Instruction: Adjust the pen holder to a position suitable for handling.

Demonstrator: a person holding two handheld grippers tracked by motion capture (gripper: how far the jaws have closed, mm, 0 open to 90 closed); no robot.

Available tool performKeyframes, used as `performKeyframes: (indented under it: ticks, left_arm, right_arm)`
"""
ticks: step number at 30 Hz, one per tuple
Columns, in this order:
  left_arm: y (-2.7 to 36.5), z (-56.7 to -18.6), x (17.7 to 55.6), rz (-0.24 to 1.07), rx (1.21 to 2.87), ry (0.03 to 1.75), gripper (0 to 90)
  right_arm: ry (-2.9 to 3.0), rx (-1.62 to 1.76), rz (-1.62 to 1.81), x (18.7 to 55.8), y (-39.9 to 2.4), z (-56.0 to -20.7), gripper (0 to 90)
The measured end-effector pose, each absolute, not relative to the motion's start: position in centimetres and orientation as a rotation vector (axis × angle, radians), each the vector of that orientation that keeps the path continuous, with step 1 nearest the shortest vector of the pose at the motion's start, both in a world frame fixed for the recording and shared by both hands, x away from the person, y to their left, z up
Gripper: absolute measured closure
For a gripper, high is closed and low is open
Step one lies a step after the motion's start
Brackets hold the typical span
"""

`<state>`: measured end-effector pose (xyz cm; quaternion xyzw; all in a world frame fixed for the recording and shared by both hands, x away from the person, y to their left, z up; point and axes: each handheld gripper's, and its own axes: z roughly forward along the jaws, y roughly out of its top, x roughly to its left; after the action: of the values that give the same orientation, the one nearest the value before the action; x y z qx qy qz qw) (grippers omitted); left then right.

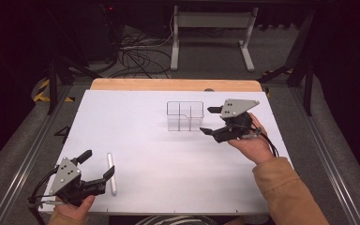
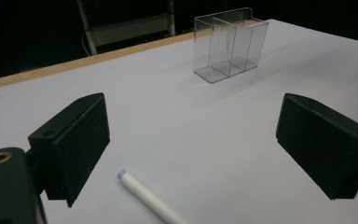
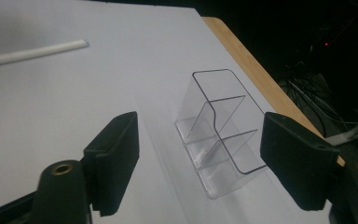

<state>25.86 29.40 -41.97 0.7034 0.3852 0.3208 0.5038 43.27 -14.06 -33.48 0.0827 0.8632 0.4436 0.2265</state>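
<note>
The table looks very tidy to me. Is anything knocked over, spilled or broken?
Nothing stands out. The clear divided holder stands upright and empty, with no crack that I can see. The white pen lies flat by the left gripper. Both grippers are open, the right gripper beside the holder.

Nothing readable anywhere that I can see, no text, labels, brand marks or numbers. I checked the clear box, the white stick, the white board and the grey plates on my two grippers, and they're all blank. The only sign-like thing is the yellow and black striped tape on the floor at the left edge of the high view, and that carries no lettering.
</note>
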Motion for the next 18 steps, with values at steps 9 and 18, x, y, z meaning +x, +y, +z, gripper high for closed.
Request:
performKeyframes:
  ticks: [9,18]
  left_arm:
    - [29.4,-42.1,26.0,0.761,1.712,0.943,11.1]
    - [29.4,-42.1,26.1,0.753,1.714,0.944,11.3]
  right_arm:
    - [2.474,0.161,1.069,45.6,-11.7,-33.6,36.2]
    - [2.534,0.135,1.031,47.8,-10.1,-33.5,36.3]
